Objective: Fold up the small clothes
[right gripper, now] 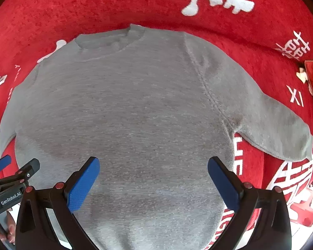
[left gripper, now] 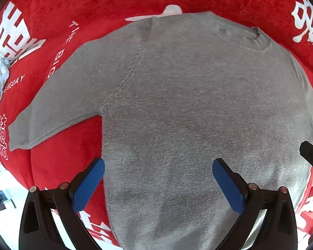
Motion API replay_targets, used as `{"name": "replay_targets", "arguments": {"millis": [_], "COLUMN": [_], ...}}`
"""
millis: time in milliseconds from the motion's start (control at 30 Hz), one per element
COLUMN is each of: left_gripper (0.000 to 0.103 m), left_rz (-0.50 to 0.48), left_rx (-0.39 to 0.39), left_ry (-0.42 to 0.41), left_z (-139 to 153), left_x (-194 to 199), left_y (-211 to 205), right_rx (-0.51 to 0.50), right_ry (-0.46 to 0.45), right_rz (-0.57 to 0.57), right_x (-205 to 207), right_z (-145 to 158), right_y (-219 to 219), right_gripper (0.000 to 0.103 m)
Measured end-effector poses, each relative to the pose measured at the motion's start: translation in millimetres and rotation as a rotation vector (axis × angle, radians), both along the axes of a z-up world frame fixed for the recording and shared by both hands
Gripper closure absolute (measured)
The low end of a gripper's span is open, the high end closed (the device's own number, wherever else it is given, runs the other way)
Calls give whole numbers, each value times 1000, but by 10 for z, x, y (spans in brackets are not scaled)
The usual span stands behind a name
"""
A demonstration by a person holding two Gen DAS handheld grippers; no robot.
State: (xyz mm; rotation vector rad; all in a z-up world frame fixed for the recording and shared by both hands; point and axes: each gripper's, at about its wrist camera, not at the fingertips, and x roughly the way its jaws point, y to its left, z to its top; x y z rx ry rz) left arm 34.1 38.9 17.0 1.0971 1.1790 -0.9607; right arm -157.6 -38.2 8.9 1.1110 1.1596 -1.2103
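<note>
The left gripper and the right gripper hover side by side, fingers spread wide apart, gripping nothing.

Sweater flat on blanket, sleeves outspread.

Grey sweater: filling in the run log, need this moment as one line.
grey sweater flat, unfolded on red blanket | left tongs open, empty | right tongs open, empty

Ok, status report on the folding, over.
Left tool open, right tool open, both over the hem. Gray sweater flat on red blanket, sleeves spread, unfolded. Nothing in the way.
</note>
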Motion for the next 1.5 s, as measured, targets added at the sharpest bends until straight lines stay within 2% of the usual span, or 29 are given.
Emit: {"name": "replay_targets", "arguments": {"millis": [233,400,633,800,833,933,1100,1167,1200,1233,1267,1333,1500], "left_gripper": [0,0,0,0,0,0,2,32,62,83,98,97,97], "left_rz": [55,138,314,532,593,702,739,767,779,794,797,789,644], "left_rx": [4,-21,-158,-266,-290,-337,-397,-399,-390,-410,-436,-456,-539], "left_ry": [20,44,125,190,225,332,370,348,344,333,352,359,334], "left_z": [-77,-103,-160,-282,-348,-587,-707,-724,-749,-743,-717,-686,-281], "left_x": [350,825,1980,2856,3027,3377,3542,3528,3537,3546,3583,3594,3400], "left_y": [74,206,615,1106,1222,1273,1184,1115,1096,1107,1174,1164,1053], "right_rx": [-4,5,17,10,8,4,4,9,12,14,15,14,5], "right_ry": [-8,-22,-40,-53,-58,-64,-65,-69,-71,-72,-74,-77,-87], "right_rz": [60,105,185,248,260,287,333,345,349,355,361,369,375], "right_x": [312,671,1257,1640,1723,1859,2086,2149,2163,2187,2204,2236,2237], "right_z": [-25,-62,-95,-55,-41,-6,13,14,19,19,23,33,62], "right_y": [-14,-11,0,19,30,58,99,122,138,153,168,206,316], "right_gripper": [0,0,0,0,0,0,0,0,0,0,0,0,0]}}
